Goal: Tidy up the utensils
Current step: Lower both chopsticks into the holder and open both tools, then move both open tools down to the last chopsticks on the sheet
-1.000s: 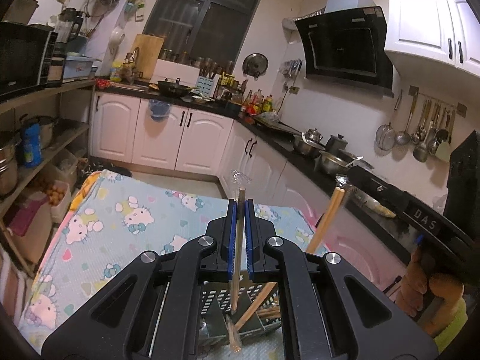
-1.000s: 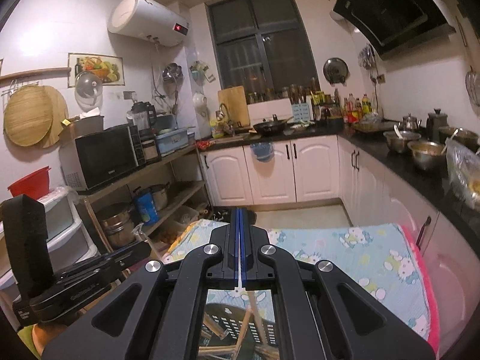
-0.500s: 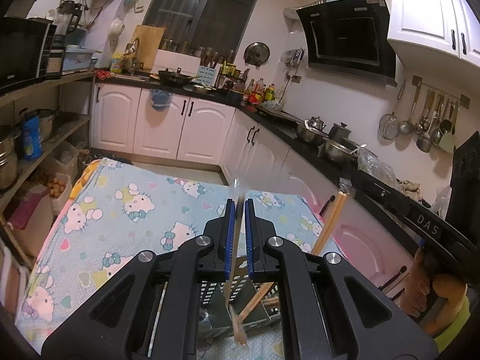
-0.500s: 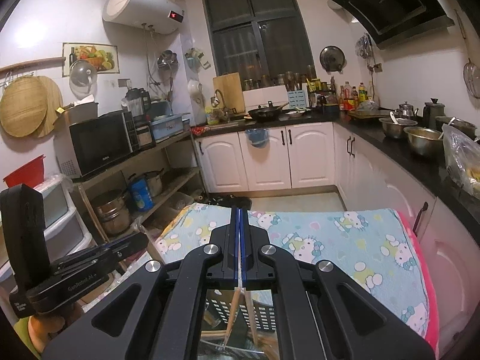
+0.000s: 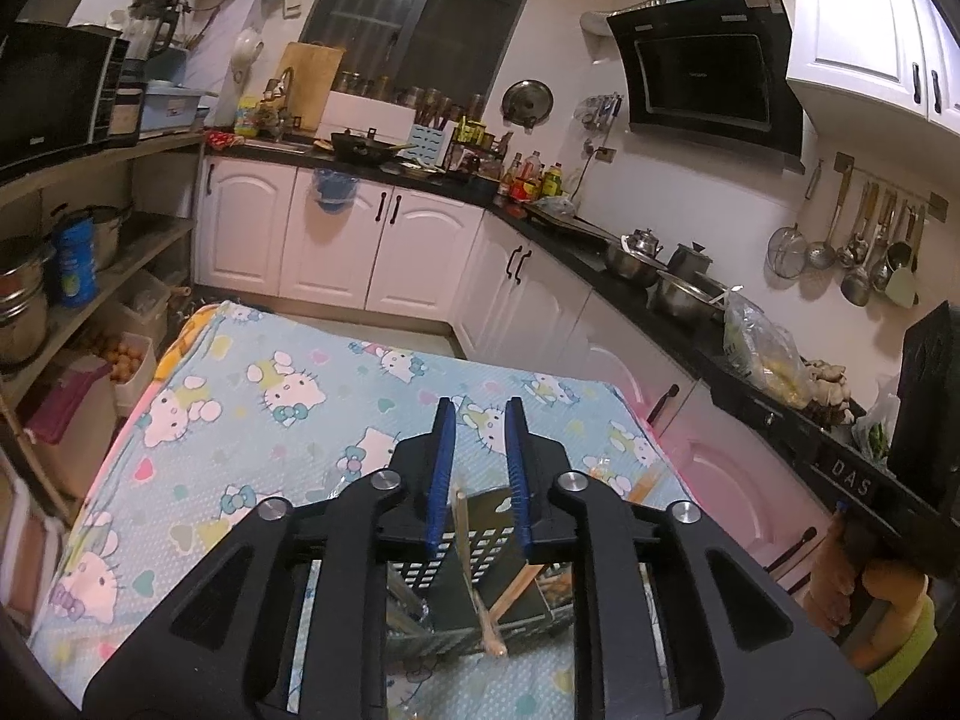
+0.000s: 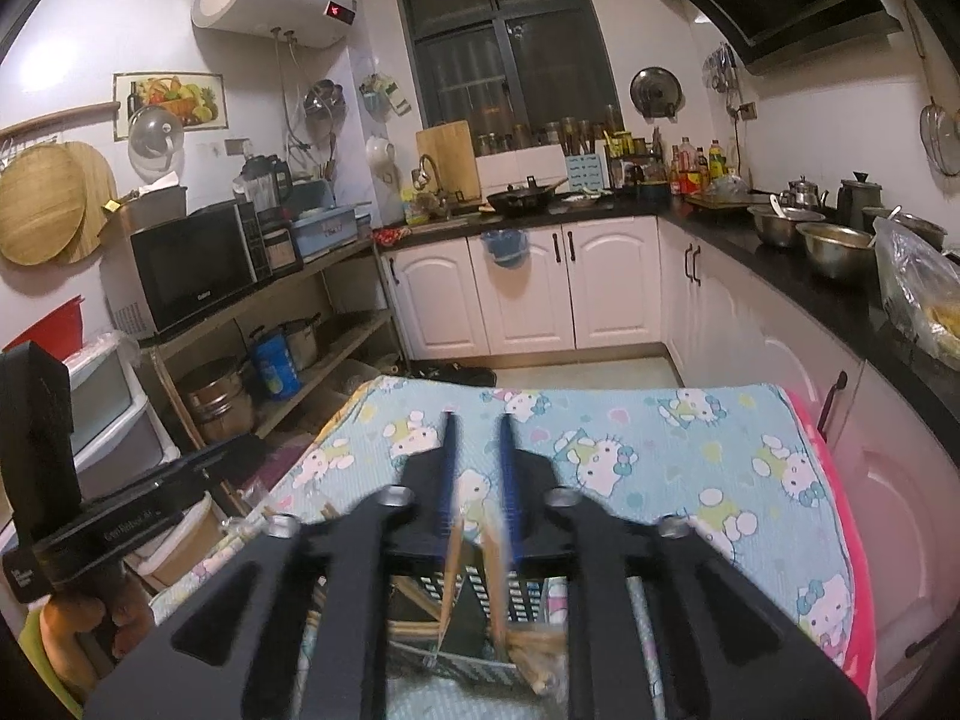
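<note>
Two black grippers with blue pads, left gripper [image 5: 477, 474] and right gripper [image 6: 477, 477], have just been opening, nothing clamped, over a cartoon-cat blue tablecloth [image 5: 252, 420] in a kitchen; wooden chopsticks [image 5: 471, 564] stand tilted in the black perforated utensil basket [image 5: 480, 546], bottom centre.

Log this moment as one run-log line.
left gripper: fingers just opened, nothing held | right gripper: fingers just opened, nothing held | chopsticks: in basket

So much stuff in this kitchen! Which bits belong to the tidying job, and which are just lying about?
Part of the job:
- black utensil basket
- wooden chopsticks in it
- left tool, right tool, both just opened

Just lying about:
- microwave
- wok
- steel bowls
- hanging ladles
</note>
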A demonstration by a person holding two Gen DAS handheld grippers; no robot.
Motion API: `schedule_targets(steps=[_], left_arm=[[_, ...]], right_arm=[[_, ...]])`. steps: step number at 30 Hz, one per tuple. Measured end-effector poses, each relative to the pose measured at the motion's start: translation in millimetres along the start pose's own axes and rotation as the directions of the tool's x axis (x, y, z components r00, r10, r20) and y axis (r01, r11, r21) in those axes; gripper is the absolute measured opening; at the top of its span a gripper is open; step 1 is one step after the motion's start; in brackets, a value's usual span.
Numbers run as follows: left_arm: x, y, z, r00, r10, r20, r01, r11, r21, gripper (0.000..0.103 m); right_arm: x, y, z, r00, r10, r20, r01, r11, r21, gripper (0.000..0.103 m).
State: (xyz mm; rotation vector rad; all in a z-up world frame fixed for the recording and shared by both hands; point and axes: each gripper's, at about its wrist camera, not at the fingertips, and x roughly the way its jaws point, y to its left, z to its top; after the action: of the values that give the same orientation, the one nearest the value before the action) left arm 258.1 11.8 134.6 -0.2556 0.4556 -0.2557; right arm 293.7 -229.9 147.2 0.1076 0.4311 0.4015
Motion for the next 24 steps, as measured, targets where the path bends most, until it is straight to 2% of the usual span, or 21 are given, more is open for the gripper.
schedule_targets(steps=[7, 9, 12, 16, 19, 21, 24], left_arm=[[-10, 0, -4, 1.0, 0.008, -0.004, -0.008, 1.0, -0.002, 0.02], [-15, 0, -5, 1.0, 0.011, -0.001, -0.011, 1.0, 0.001, 0.027], [-19, -1, -7, 1.0, 0.011, 0.0, -0.011, 1.0, 0.0, 0.032], [-26, -2, -11, 1.0, 0.01, -0.009, -0.01, 1.0, 0.002, 0.034], [-30, -6, -15, 1.0, 0.005, -0.021, -0.004, 1.0, 0.01, 0.037], [-34, -8, -18, 1.0, 0.001, -0.027, 0.0, 1.0, 0.016, 0.044], [-39, -11, -25, 0.999, -0.002, -0.04, 0.003, 1.0, 0.024, 0.044]], right_arm=[[-7, -1, -7, 1.0, -0.009, -0.01, 0.009, 1.0, 0.002, 0.02], [-10, -2, -10, 1.0, -0.014, -0.011, 0.014, 1.0, 0.004, 0.021], [-14, -3, -12, 1.0, -0.019, -0.013, 0.019, 1.0, 0.009, 0.024], [-22, -3, -17, 1.0, -0.018, -0.019, 0.018, 1.0, 0.003, 0.032], [-28, -2, -24, 0.999, -0.026, -0.023, 0.025, 1.0, -0.016, 0.034], [-31, -1, -30, 0.999, -0.029, -0.029, 0.029, 0.999, -0.026, 0.036], [-36, 0, -39, 0.998, -0.037, -0.042, 0.035, 0.999, -0.039, 0.038]])
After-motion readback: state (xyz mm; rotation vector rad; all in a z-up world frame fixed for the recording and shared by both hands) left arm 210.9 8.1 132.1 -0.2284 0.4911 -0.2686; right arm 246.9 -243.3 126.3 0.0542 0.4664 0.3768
